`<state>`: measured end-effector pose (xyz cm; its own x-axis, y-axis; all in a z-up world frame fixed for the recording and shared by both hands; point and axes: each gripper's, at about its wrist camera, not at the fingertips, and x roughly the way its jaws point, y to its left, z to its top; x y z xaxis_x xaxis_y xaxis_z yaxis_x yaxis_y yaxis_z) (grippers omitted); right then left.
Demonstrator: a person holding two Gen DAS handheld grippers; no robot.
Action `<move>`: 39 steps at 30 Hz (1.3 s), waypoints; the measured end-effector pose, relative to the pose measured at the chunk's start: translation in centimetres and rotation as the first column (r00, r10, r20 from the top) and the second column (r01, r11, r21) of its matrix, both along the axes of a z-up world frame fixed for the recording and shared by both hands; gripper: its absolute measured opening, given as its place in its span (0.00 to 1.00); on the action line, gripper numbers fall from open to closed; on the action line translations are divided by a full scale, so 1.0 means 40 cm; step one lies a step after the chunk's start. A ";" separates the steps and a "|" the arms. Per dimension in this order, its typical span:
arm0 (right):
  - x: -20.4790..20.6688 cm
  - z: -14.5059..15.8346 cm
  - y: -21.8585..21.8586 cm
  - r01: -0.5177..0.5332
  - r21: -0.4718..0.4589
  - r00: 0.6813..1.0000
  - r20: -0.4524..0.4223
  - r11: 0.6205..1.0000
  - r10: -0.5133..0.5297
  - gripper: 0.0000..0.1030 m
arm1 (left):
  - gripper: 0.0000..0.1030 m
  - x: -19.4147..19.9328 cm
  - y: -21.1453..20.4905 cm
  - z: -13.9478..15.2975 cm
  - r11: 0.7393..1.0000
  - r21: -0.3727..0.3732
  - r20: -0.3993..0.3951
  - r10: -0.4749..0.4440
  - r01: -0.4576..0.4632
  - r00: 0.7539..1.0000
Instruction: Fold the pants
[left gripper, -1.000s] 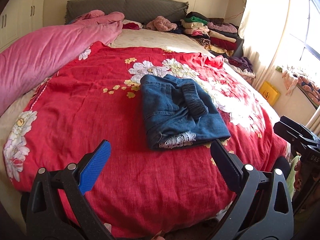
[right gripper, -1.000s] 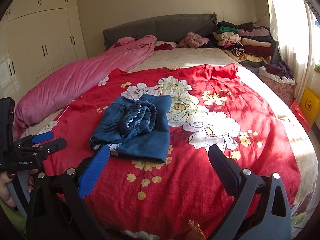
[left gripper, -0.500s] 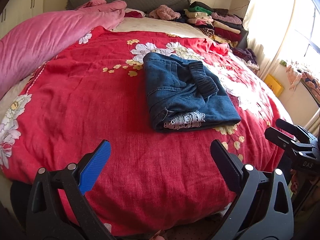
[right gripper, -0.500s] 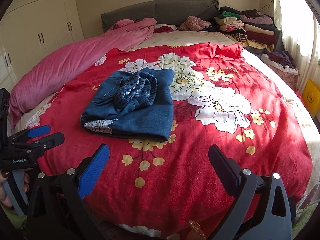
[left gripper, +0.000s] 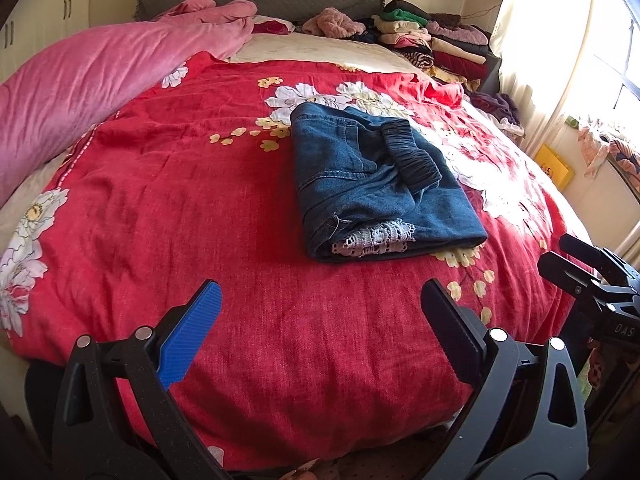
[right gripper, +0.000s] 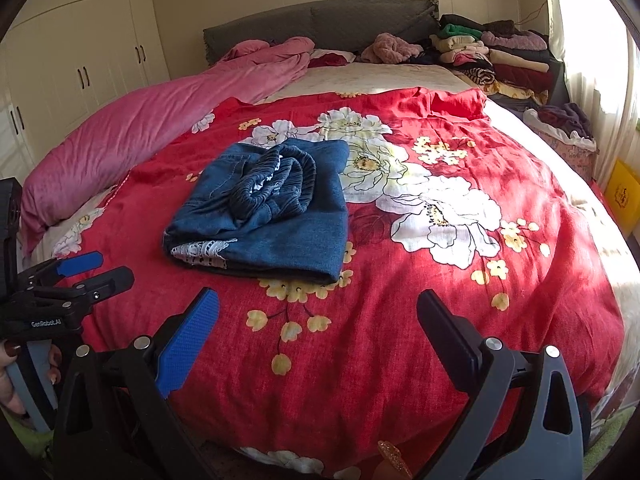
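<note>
Left gripper (left gripper: 320,320) held wide open, empty, off the bed's (left gripper: 240,360) near edge. Denim pants (left gripper: 376,184) lying mid-bed on the red floral bedspread (left gripper: 180,200), already a compact folded bundle, waistband on top, lace hem peeking out. Right gripper (right gripper: 318,328) likewise spread wide, holding nothing. Seemingly finished; at most some tidying left.

The folded denim pants (left gripper: 380,184) lie on a red floral bedspread (left gripper: 192,200), with white lace at their near edge. The left gripper (left gripper: 320,312) hovers over the bed's near edge, jaws spread wide and empty. The right gripper (left gripper: 576,268) shows at the right edge, clear of the pants.
</note>
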<state>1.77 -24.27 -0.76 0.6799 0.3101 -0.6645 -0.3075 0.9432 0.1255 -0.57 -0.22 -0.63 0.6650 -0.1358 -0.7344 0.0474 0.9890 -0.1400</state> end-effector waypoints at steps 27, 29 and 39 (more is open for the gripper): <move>0.002 0.003 -0.005 0.006 0.000 1.000 0.000 1.000 -0.006 0.96 | 0.91 0.001 -0.006 -0.007 1.000 -0.004 -0.019 -0.002 0.002 1.000; 0.002 0.003 -0.005 0.007 -0.001 1.000 0.000 1.000 -0.007 0.96 | 0.91 0.000 -0.007 -0.007 1.000 -0.002 -0.020 -0.002 0.002 1.000; 0.002 0.004 -0.010 0.015 -0.002 1.000 -0.003 1.000 -0.015 0.96 | 0.91 0.001 -0.006 -0.013 1.000 -0.001 -0.039 -0.001 0.001 0.999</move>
